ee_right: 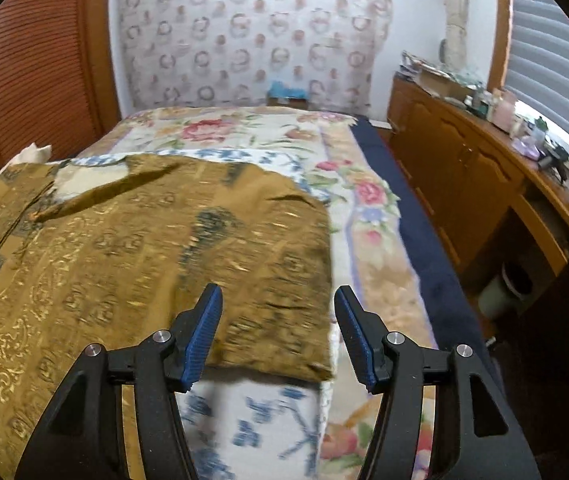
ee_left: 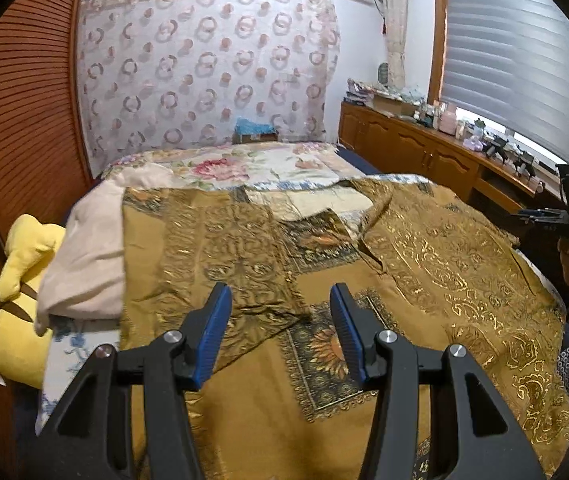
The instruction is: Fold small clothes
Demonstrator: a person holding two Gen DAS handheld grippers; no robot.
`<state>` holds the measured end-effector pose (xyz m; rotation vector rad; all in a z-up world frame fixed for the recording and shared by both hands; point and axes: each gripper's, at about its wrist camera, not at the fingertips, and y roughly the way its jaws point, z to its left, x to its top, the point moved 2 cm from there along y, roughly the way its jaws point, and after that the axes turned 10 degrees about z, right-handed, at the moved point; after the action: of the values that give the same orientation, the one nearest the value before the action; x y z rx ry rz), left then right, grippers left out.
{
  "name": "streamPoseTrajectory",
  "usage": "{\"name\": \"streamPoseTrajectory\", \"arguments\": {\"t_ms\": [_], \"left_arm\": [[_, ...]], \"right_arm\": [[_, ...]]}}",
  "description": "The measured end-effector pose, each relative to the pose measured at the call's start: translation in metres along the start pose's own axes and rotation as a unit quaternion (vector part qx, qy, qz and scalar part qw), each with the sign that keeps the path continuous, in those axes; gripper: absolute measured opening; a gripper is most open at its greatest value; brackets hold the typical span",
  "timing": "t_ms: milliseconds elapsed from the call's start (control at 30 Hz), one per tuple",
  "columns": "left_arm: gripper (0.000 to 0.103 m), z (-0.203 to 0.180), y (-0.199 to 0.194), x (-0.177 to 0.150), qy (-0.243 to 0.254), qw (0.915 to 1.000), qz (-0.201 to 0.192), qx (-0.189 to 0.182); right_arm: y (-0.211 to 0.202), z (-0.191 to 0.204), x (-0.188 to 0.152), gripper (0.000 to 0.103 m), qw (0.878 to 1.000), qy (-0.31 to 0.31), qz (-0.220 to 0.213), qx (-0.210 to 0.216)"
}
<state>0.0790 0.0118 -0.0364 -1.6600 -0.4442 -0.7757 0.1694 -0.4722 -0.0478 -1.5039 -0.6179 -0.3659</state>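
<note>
- Bedroom setting: a bed with a floral quilt (ee_right: 368,200) serves as the work surface, broad and flat enough to spread clothes for folding, with a wooden cabinet (ee_left: 416,148) along the window side.
- The gold patterned garment (ee_left: 364,280) lies spread across the quilt, its left part already folded over itself and its right half lying flat, so folding looks partway done.
- The left gripper (ee_left: 280,320) hovers above the garment's middle with its jaws parted and nothing between them, likely placed to pick a next edge.
- The right gripper (ee_right: 278,320) hangs over the garment's near right corner, jaws apart and empty, the cloth lying beneath them rather than pinched.
- A yellow plush toy (ee_left: 24,280) and a beige cloth (ee_left: 92,256) sit at the bed's left edge, clear of the folding area.
</note>
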Motion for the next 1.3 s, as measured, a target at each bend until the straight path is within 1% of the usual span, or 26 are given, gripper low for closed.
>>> {"name": "streamPoseTrajectory", "arguments": {"t_ms": [133,333,400,500,533,600,633,667,733,767,800,867,900,1033,1100,1167,1300], "left_arm": [[0.05,-0.004,0.016,-0.002,-0.003,0.9997,0.02,-0.014],[0.05,-0.008,0.038,-0.006,0.0,0.9981,0.061,-0.012],[0.05,-0.006,0.041,-0.008,0.0,0.9974,0.071,-0.011],[0.05,-0.006,0.049,-0.008,-0.006,0.996,0.087,-0.016],[0.05,-0.005,0.05,-0.007,-0.008,0.9956,0.092,-0.015],[0.05,-0.005,0.056,-0.008,-0.008,0.9943,0.106,-0.011],[0.05,-0.005,0.059,-0.008,-0.008,0.9934,0.113,-0.012],[0.05,-0.005,0.061,-0.008,-0.009,0.9927,0.119,-0.013],[0.05,-0.006,0.064,-0.008,-0.007,0.9921,0.125,-0.01],[0.05,-0.007,0.064,-0.008,-0.005,0.992,0.126,-0.007],[0.05,-0.008,0.065,-0.008,-0.003,0.9918,0.128,-0.004],[0.054,-0.008,0.065,-0.008,0.002,0.9916,0.129,-0.002],[0.055,-0.009,0.066,-0.007,0.005,0.9915,0.13,-0.002],[0.058,-0.01,0.066,-0.006,0.013,0.991,0.133,0.003],[0.063,-0.011,0.067,-0.006,0.015,0.9909,0.134,-0.003],[0.071,-0.012,0.068,-0.004,0.021,0.9904,0.137,-0.01],[0.08,-0.022,0.072,-0.004,0.043,0.9885,0.145,-0.001]], "right_arm": [[0.011,-0.012,-0.008,0.06,1.0,0.005,0.019,0.007],[0.036,-0.019,-0.016,0.059,0.997,0.023,0.06,0.044],[0.04,-0.021,-0.018,0.057,0.995,0.027,0.069,0.06],[0.041,-0.022,-0.019,0.049,0.993,0.035,0.072,0.084],[0.041,-0.022,-0.019,0.044,0.993,0.035,0.073,0.091],[0.04,-0.02,-0.019,0.04,0.992,0.03,0.072,0.095],[0.038,-0.019,-0.019,0.033,0.993,0.024,0.069,0.087],[0.037,-0.018,-0.018,0.022,0.995,0.019,0.066,0.077],[0.034,-0.017,-0.017,0.01,0.997,0.007,0.06,0.052],[0.032,-0.017,-0.016,0.008,0.997,0.003,0.054,0.047],[0.029,-0.017,-0.015,0.007,0.998,0.002,0.047,0.047],[0.022,-0.016,-0.011,0.006,0.999,0.0,0.03,0.042],[0.017,-0.015,-0.008,0.006,0.999,-0.001,0.018,0.043],[-0.003,-0.001,0.007,0.006,0.998,-0.011,-0.023,0.058],[-0.009,0.008,0.016,0.006,0.997,-0.019,-0.038,0.068],[-0.014,0.021,0.025,0.006,0.995,-0.031,-0.049,0.08],[-0.016,0.059,0.036,0.006,0.991,-0.063,-0.053,0.108]]}}
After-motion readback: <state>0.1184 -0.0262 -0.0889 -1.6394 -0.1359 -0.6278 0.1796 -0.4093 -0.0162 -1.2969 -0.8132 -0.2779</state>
